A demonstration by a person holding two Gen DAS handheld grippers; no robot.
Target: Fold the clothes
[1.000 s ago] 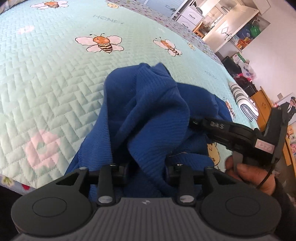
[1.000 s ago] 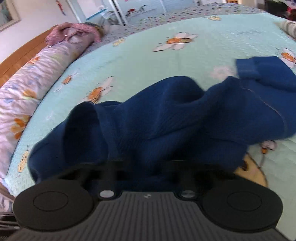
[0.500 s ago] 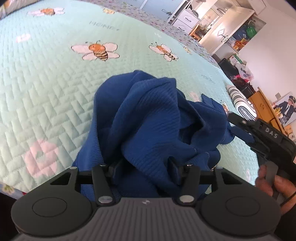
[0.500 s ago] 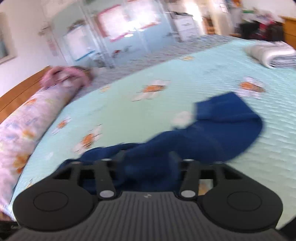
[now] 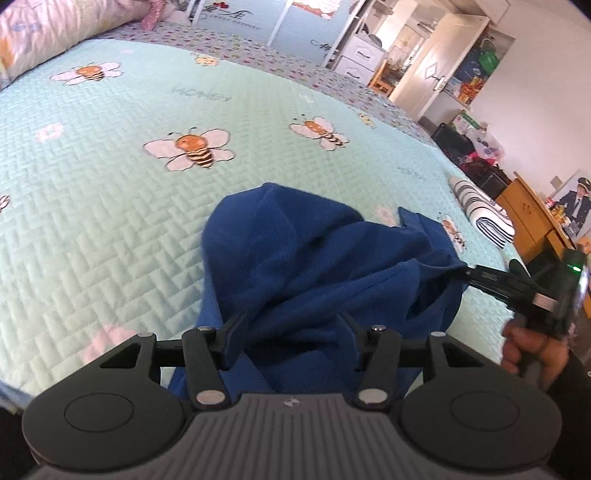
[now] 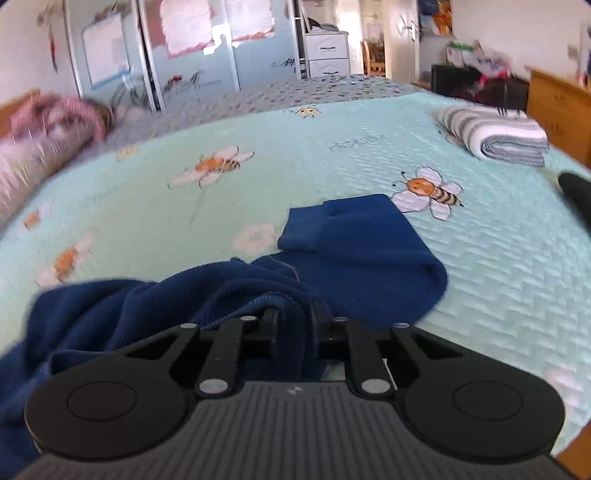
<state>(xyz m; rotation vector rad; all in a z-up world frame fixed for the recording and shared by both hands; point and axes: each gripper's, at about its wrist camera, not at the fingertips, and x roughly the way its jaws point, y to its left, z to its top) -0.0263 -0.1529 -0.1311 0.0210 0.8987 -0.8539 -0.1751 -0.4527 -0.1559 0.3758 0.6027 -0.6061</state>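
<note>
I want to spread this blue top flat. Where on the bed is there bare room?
Bare quilt lies between the blue top and the floral pillow, around the bees. More lies between the top and the striped folded cloth. Crowded: the near edge, where both grippers bunch it.

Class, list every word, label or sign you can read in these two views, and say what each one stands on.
"HONEY": printed on the bee-pattern quilt, near its far edge.
Same word on the quilt in the right wrist view: blurred, only partly legible.
Script lettering on the wardrobe door: too blurred to read.
Marking on the right gripper: too small to read.
Nothing on the blue garment.
</note>
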